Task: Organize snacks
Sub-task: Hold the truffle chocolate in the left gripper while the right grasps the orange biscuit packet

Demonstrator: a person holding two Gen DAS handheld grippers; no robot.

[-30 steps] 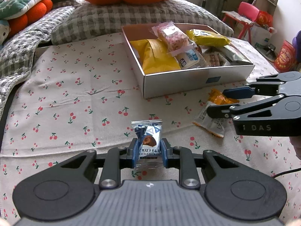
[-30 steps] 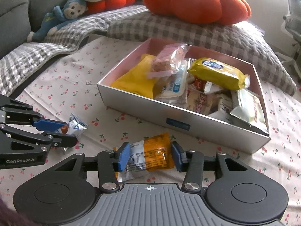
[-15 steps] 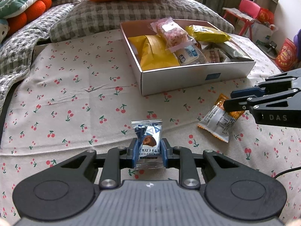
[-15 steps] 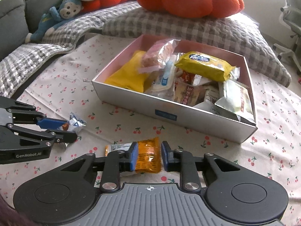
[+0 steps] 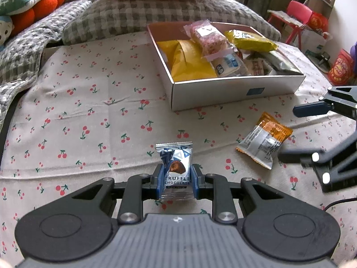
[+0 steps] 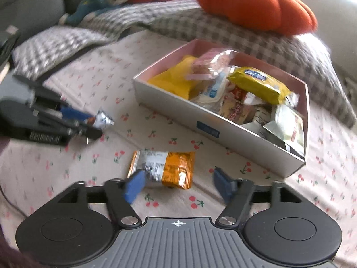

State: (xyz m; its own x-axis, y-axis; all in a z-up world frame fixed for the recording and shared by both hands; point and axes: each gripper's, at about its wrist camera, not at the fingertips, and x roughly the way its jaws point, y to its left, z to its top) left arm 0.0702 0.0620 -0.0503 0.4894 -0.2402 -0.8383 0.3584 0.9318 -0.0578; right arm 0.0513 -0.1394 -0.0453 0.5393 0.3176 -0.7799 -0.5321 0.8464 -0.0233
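My left gripper [image 5: 176,179] is shut on a small silver-blue truffle chocolate packet [image 5: 175,169], held upright above the cherry-print cloth; the same gripper [image 6: 89,125] shows at the left of the right wrist view. My right gripper [image 6: 178,186] has its jaws opening, and the orange-and-silver snack packet [image 6: 165,169] lies flat on the cloth between and just beyond them, with neither pad pressing it. That packet [image 5: 264,139] also lies in the left wrist view, beside the right gripper [image 5: 296,131]. The white snack box [image 5: 236,91] holds several packets.
Checked cushions [image 5: 160,15] and an orange pumpkin pillow [image 6: 256,6] border the far side of the cloth. A blue plush toy [image 6: 100,2] lies at the back left. A red chair [image 5: 296,15] and bags stand beyond the bed's right edge.
The right gripper's jaws closed on the orange packet and then spread apart, leaving it flat on the cloth. The left gripper kept its grip on the truffle packet and stayed put.
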